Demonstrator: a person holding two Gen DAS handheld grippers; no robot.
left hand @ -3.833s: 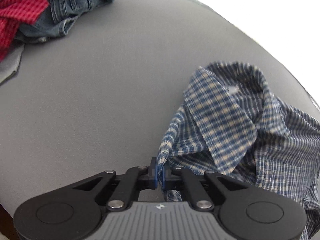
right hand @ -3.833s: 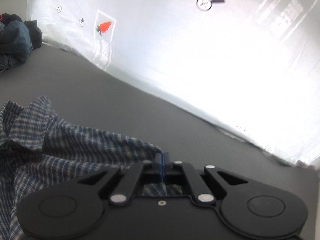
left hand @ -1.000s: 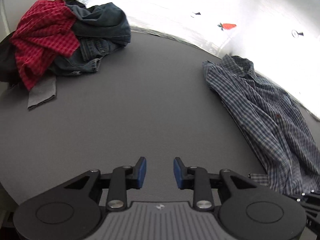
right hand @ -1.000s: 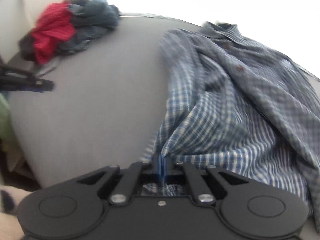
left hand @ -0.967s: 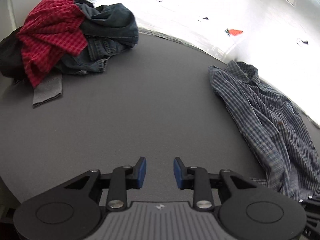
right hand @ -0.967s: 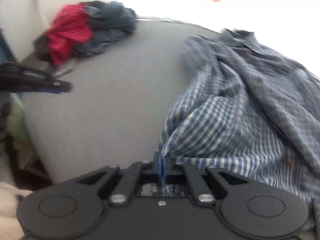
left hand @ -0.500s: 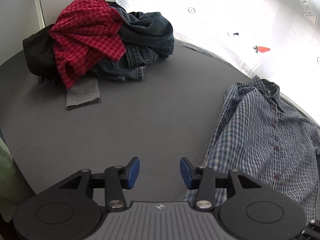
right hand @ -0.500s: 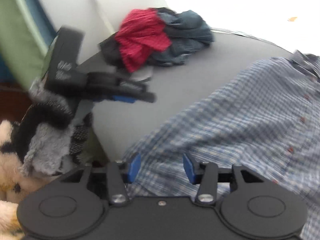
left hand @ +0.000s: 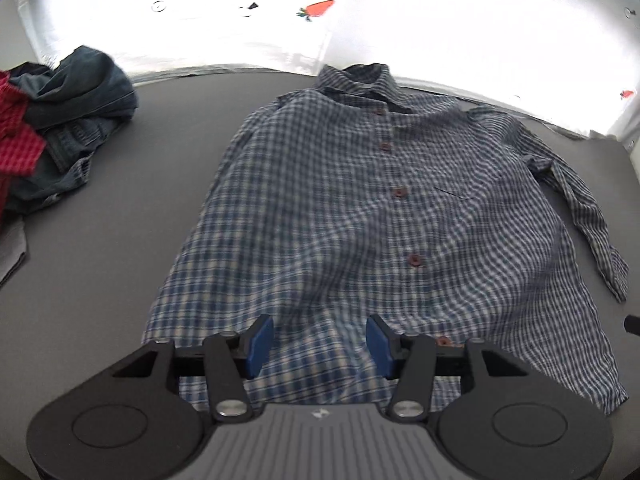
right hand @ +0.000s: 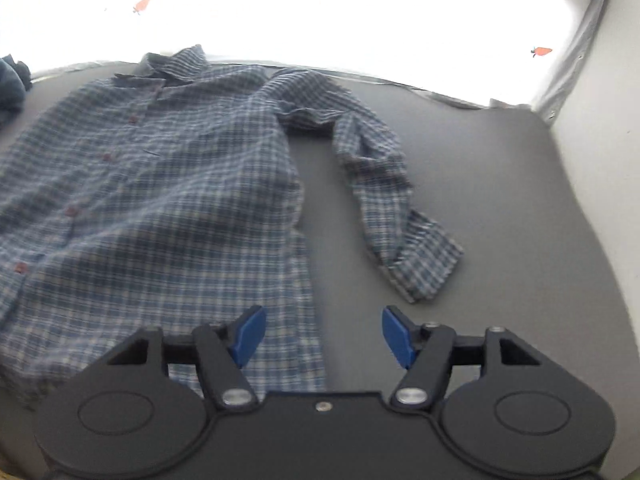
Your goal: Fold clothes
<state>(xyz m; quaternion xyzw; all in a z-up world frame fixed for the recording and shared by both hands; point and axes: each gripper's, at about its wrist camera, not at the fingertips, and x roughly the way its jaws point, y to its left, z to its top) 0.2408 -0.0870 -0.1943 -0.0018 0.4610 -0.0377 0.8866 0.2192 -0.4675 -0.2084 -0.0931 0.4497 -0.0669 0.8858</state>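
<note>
A blue plaid button-up shirt [left hand: 360, 208] lies spread front-up on the grey table [left hand: 100, 240], collar at the far side. My left gripper [left hand: 318, 340] is open and empty above the shirt's near hem. In the right wrist view the shirt [right hand: 160, 184] fills the left, with its sleeve [right hand: 384, 184] bent out to the right. My right gripper [right hand: 322, 334] is open and empty over the hem's right corner and the bare table beside it.
A pile of jeans and a red checked garment [left hand: 52, 128] sits at the far left of the table. A white curtain with carrot prints [left hand: 316, 8] hangs behind the table. A pale wall [right hand: 600, 120] bounds the table's right side.
My right gripper let go of the shirt's hem and opened. The shirt now lies flat. Both grippers have swung to face it from the hem side, and the left jaws opened wider.
</note>
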